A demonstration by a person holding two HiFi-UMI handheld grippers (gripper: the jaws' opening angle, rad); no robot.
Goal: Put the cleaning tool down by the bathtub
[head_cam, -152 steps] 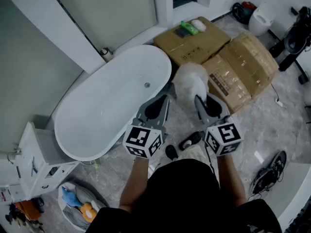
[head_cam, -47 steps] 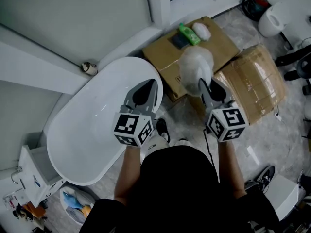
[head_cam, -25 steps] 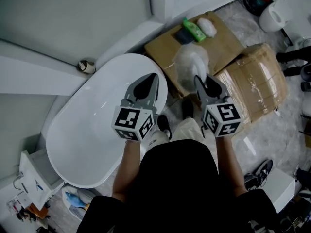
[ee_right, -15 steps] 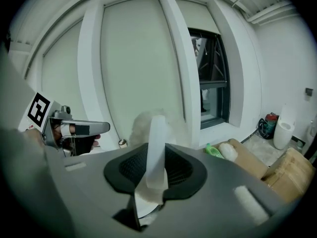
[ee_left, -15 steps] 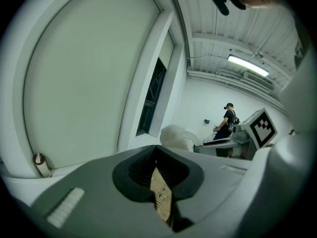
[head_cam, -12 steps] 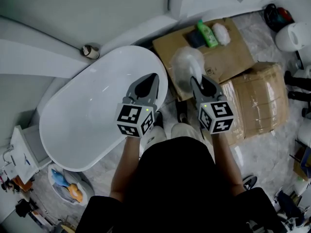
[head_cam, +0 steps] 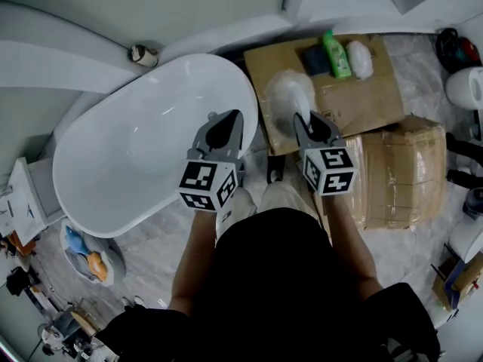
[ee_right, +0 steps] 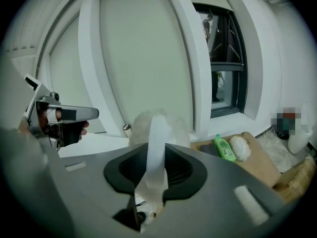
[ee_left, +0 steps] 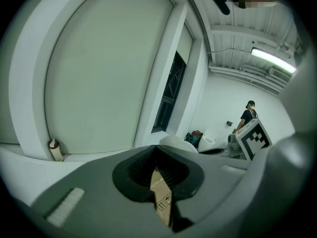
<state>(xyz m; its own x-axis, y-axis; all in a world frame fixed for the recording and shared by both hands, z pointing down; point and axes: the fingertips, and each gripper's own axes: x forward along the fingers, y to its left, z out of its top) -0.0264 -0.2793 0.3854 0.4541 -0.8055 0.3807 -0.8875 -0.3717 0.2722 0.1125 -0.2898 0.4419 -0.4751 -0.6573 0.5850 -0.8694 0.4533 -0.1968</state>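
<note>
The cleaning tool is a fluffy white duster head (head_cam: 284, 99) on a flat white handle (ee_right: 155, 152). My right gripper (head_cam: 303, 121) is shut on that handle, and the head sticks out ahead of the jaws, over the gap between the bathtub and a cardboard box. The white oval bathtub (head_cam: 90, 173) lies to the left. Over the tub's right end hangs my left gripper (head_cam: 225, 119), shut with nothing in it. In the left gripper view the left gripper's (ee_left: 159, 151) jaws meet, with only cardboard showing through the slit.
A flat cardboard box (head_cam: 377, 89) carries a green bottle (head_cam: 336, 54), a white bundle (head_cam: 361, 57) and a dark pad. A second, wrapped box (head_cam: 400, 173) lies to the right. A small can (head_cam: 141, 53) stands on the ledge. A person (ee_left: 246, 116) stands far off.
The tub and boxes have slid down and right in the head view as the person moved. Both grippers keep their pose, and the duster stays in the right one.
</note>
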